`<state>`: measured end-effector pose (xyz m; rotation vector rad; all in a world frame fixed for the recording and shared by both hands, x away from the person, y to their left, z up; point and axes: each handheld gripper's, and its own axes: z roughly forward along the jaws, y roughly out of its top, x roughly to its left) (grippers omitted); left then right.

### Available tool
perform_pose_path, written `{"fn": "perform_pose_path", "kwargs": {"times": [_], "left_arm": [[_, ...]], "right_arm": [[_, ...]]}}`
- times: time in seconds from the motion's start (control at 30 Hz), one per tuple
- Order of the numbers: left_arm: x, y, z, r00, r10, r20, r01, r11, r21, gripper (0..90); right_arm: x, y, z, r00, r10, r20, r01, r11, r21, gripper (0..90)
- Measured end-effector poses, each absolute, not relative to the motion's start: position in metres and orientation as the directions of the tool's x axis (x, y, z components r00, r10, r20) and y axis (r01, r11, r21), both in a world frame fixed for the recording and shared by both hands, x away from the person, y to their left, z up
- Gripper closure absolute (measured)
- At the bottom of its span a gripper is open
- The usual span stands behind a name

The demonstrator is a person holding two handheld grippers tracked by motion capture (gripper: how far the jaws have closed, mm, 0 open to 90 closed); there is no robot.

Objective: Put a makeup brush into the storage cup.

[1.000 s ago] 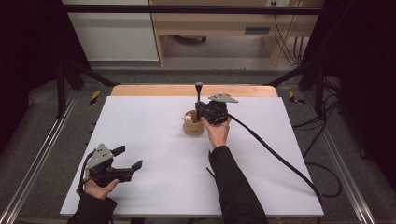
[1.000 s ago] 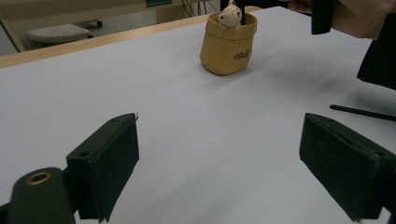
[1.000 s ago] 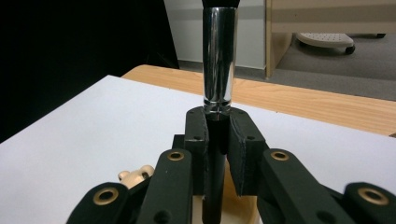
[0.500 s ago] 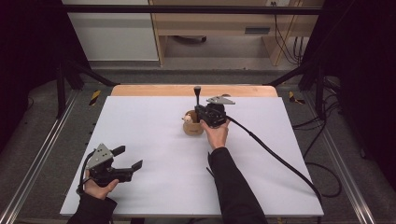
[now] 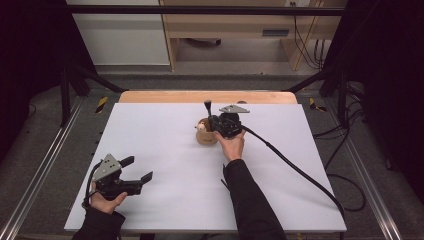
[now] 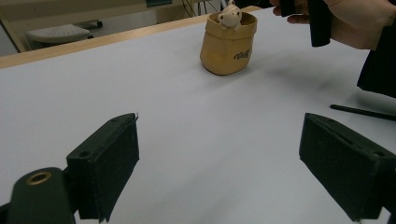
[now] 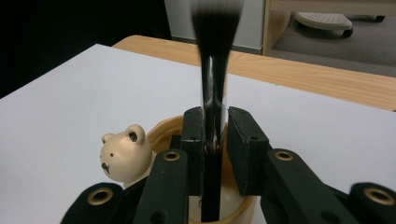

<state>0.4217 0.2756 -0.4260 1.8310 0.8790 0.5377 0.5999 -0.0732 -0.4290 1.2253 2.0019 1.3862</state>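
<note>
A: Right gripper [image 5: 216, 121] first. What's it doing?

B: It pinches a brush [image 7: 213, 93] by the handle, bristles up, and holds it upright over the pot [image 5: 206, 136]. In the right gripper view the handle runs down between the jaws into the pot's mouth. The jaws have just eased a little wider, yet the handle sits between them with the left pad on it, so I read that as a grip, only a loose one

A: Why upright?

B: My guess is that the pot is a holder. The brush stands handle-down so it can drop in and lean on the rim

A: Where's the pot?

B: On the table [image 5: 165, 200], near the far edge and about mid-width, just left of the right hand [image 5: 231, 146]. It's tan, with a small bear [image 7: 125, 151] figure at the rim. The bear sits beside the handle, not touching it as far as I can tell

A: Does the brush reach the bottom?

B: Can't tell, the pot wall hides the end

A: And the left gripper [image 5: 136, 170]?

B: Jaws spread, nothing between them. It rests low at the near left corner, well apart from the pot, likely parked out of the way since the job needs one hand. There's a thin black stick [image 6: 362, 112] on the table near the right sleeve
</note>
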Motion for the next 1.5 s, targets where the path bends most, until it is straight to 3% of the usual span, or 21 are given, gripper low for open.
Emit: {"fn": "perform_pose_path", "kwargs": {"times": [0.3, 1.07, 1.33, 1.5], "left_arm": [[0.421, 0.275, -0.426, 0.637, 0.771, -0.025, 0.328, -0.240, 0.914, 11.4], [0.422, 0.275, -0.426, 0.635, 0.772, -0.026, 0.332, -0.242, 0.912, 11.2], [0.422, 0.275, -0.426, 0.635, 0.772, -0.025, 0.331, -0.243, 0.912, 11.1], [0.422, 0.274, -0.427, 0.633, 0.774, -0.026, 0.335, -0.244, 0.910, 10.9]], "right_arm": [[0.591, -0.077, -0.415, -0.547, 0.828, 0.124, 0.390, 0.122, 0.913, 71.6], [0.547, -0.100, -0.378, -0.614, 0.779, 0.124, 0.338, 0.118, 0.934, 24.4], [0.533, -0.113, -0.374, -0.615, 0.782, 0.104, 0.328, 0.134, 0.935, 13.7], [0.524, -0.125, -0.371, -0.616, 0.781, 0.097, 0.312, 0.128, 0.941, 11.7]]}}
